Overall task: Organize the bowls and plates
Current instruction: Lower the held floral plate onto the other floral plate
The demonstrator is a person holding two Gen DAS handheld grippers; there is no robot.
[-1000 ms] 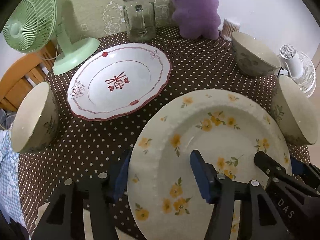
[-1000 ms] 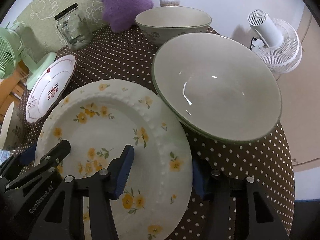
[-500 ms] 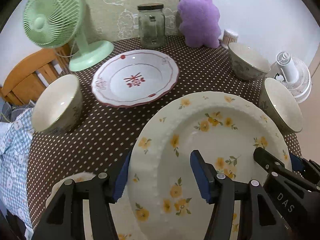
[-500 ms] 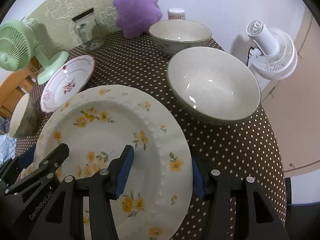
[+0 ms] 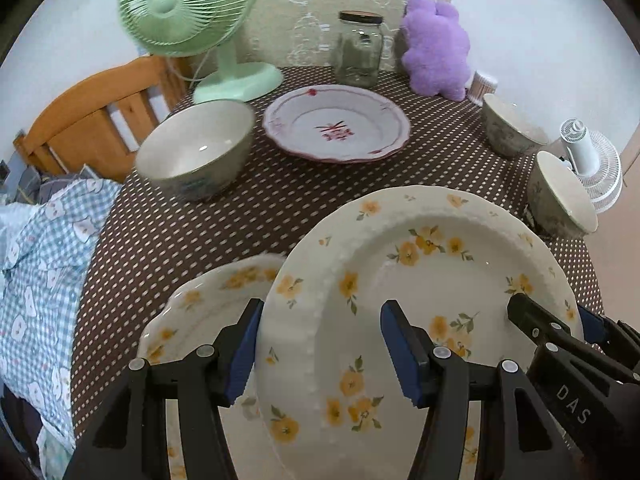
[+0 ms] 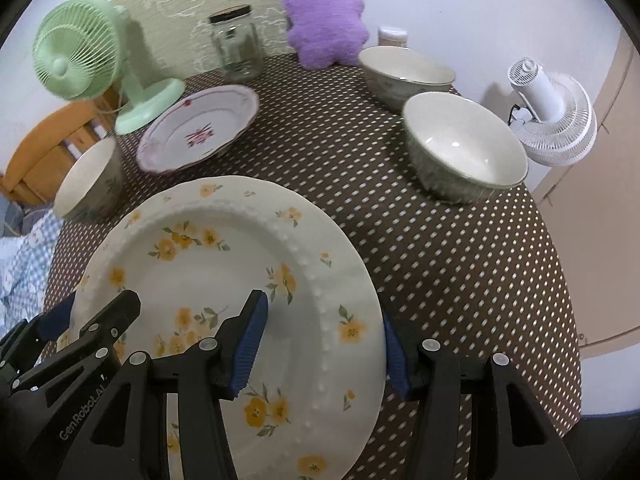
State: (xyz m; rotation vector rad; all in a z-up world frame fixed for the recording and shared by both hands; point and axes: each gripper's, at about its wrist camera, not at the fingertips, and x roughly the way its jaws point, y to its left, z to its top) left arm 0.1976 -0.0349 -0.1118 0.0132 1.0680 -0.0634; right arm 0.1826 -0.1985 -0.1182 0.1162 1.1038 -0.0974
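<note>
Plate (image 5: pixel 420 280) raised; "DAS", "GenRoboAI" tools.

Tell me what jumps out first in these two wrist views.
The big yellow-flowered plate fills the foreground, gripped on opposite rims by the left gripper and right gripper. A second yellow-flowered plate lies on the dotted tablecloth under its left edge. Behind stand the green fan and purple plush.
</note>
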